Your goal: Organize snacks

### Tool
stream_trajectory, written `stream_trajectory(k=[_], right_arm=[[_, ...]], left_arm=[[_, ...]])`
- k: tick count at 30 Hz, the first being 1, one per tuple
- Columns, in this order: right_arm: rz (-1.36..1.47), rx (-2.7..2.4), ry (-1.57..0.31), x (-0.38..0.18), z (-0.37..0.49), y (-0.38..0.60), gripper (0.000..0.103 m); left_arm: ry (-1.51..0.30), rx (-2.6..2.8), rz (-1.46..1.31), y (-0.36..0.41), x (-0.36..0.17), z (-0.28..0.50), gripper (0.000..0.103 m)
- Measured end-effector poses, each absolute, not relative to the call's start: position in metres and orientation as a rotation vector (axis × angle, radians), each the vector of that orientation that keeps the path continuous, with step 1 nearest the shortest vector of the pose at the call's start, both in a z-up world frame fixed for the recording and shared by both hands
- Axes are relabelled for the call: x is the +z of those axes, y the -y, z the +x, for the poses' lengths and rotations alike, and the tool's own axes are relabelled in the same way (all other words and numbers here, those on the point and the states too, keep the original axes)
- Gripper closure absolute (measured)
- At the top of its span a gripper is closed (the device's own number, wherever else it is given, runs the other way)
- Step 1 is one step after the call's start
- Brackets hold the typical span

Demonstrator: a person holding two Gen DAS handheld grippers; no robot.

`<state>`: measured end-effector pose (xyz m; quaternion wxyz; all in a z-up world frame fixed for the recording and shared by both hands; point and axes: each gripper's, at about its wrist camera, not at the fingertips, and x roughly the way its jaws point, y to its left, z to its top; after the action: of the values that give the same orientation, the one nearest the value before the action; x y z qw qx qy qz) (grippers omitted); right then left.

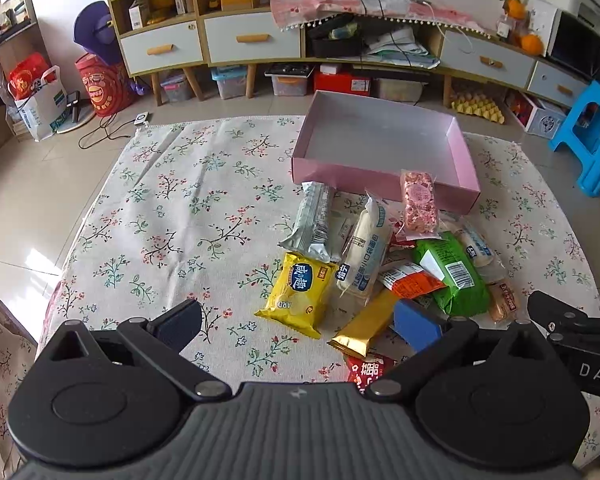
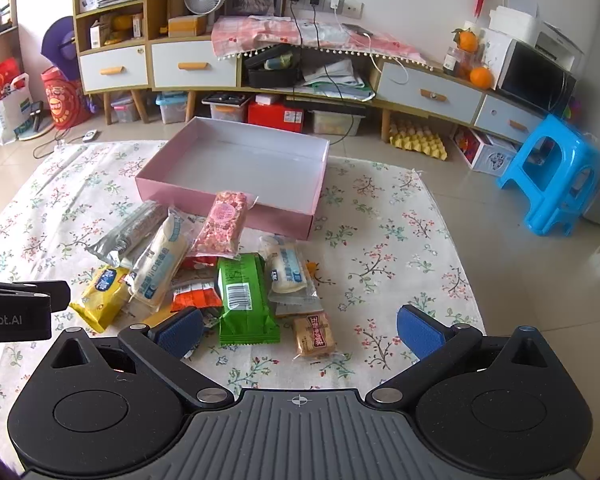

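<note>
Floral cloth on tiled floor: 1 pink box, empty, set behind the heap to receive it. Snack packets piled loose in front. Left gripper and right gripper: jaws spread wide, holding nothing, angled down over the pile, likely for a first pick.

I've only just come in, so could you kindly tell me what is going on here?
A person holds a hand-held gripper in each hand above a heap of snack packets on a flowered cloth. The left hand-held gripper and the right hand-held gripper are both open and hold nothing. The pink box behind the heap is empty, so no snack has been sorted yet.
</note>
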<state>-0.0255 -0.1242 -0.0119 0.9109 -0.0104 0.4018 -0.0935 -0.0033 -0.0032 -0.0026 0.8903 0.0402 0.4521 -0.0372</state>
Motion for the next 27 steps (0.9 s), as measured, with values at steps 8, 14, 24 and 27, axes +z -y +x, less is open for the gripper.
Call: stream_trajectory(k=[8,14,24,27], right_arm=[[-0.032,-0.193,-0.827,-0.0120,-0.0249,0.1241,0.000],[-0.033,-0.195,-0.828,-0.0122,-0.0254,0.1234,0.000],[-0.034,-0.196,-0.827,-0.0117,-0.0260,0.1235,0.000],[-0.035,-0.196,-0.827,-0.0118,-0.0259,0.1235,0.000]], left_arm=[[-0.942,-0.088,0.080,0.0027,-0.0017,-0.0033,0.000],[-0.938,-0.110,0.068,0.0030,-0.0004,-0.0036,0.000],[-0.939,-0.126,0.066,0.0046,-0.0007,-0.0036,0.000],[-0.940,-0.128,0.068,0.0048,-0.0009,-0.0035,0.000]])
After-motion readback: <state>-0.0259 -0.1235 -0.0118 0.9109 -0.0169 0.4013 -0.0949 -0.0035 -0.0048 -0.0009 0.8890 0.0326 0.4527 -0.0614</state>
